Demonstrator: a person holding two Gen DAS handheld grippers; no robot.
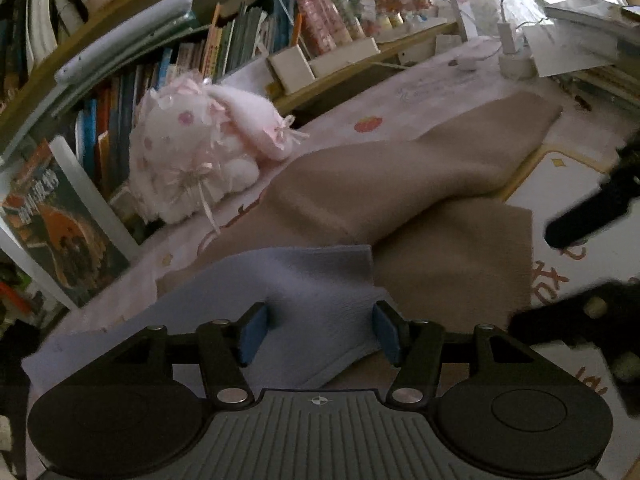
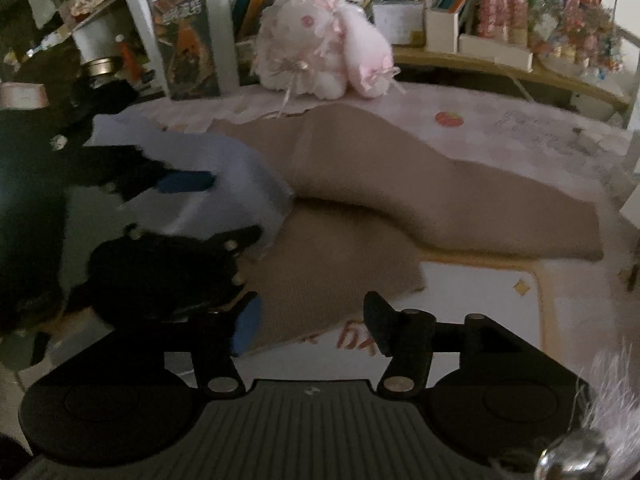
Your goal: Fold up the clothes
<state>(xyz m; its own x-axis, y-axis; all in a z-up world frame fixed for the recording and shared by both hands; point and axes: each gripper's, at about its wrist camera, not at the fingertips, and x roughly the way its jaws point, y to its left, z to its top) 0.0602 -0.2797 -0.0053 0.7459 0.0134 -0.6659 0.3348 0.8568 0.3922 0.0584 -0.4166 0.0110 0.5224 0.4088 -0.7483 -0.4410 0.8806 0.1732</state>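
Observation:
A beige garment lies spread on the pink table mat, with one long part folded across its lower panel. A pale lavender folded cloth rests on the garment's left end. My left gripper is open, its blue pads standing either side of the lavender cloth's near part. My right gripper is open too, with nothing between its fingers, hovering over the beige garment's near edge and the white mat.
A pink-and-white plush rabbit sits at the back of the table against a bookshelf full of books. White boxes and a white charger with cable stand further right. Fluffy white trim shows at the near right.

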